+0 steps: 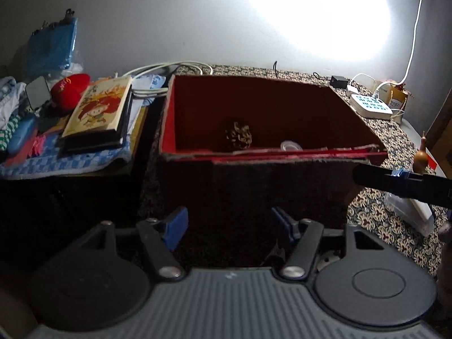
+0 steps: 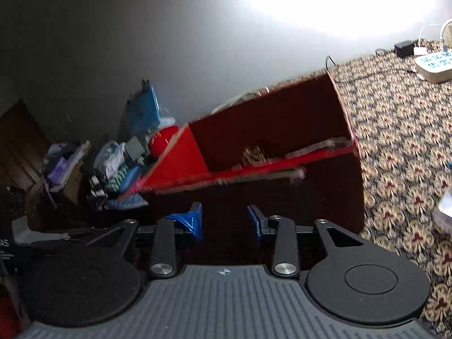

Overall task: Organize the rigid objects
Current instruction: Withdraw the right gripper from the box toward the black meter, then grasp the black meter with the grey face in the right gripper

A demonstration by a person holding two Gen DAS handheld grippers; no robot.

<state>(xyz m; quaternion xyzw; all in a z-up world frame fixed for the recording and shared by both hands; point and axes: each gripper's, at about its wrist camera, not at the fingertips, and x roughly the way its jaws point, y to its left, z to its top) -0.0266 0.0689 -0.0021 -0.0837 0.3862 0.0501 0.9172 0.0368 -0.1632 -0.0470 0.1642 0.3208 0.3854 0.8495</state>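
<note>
Left gripper (image 1: 227,227): blue fingertips (image 1: 176,226) spread wide, nothing between them, hovering in front of the dark near wall of the red box (image 1: 271,158). Right gripper (image 2: 226,223): jaws apart at a moderate gap, likewise empty, facing the same box (image 2: 254,175) from a tilted angle. Left blue fingertip (image 2: 192,221) smeared by motion blur.

Box open-topped, red inside, standing on the patterned surface (image 1: 375,212). Inside, on the floor of the box: pine cone (image 1: 238,135) near the front wall, lower part cut off by the rim. Just right of it a pale, translucent round item (image 1: 289,144), mostly hidden behind the rim; identity not determinable. In the right wrist view only a blurred brownish patch (image 2: 254,154) at the cone's position.

Dark cylindrical bar (image 1: 401,182) entering from the right edge of the left wrist view, blue tape band on it; far end cut off.

Left of the box, on a separate stand with a checked blue cloth (image 1: 65,161): illustrated book (image 1: 99,110) lying on a dark stack, red plush item (image 1: 70,87), small mirror (image 1: 36,91), heap of fabrics cut off at the frame edge. Behind the box: white cables (image 1: 169,66). Far right: white power strip (image 1: 370,104), black adapter (image 1: 340,80). Upper wall overexposed, detail lost in glare.
</note>
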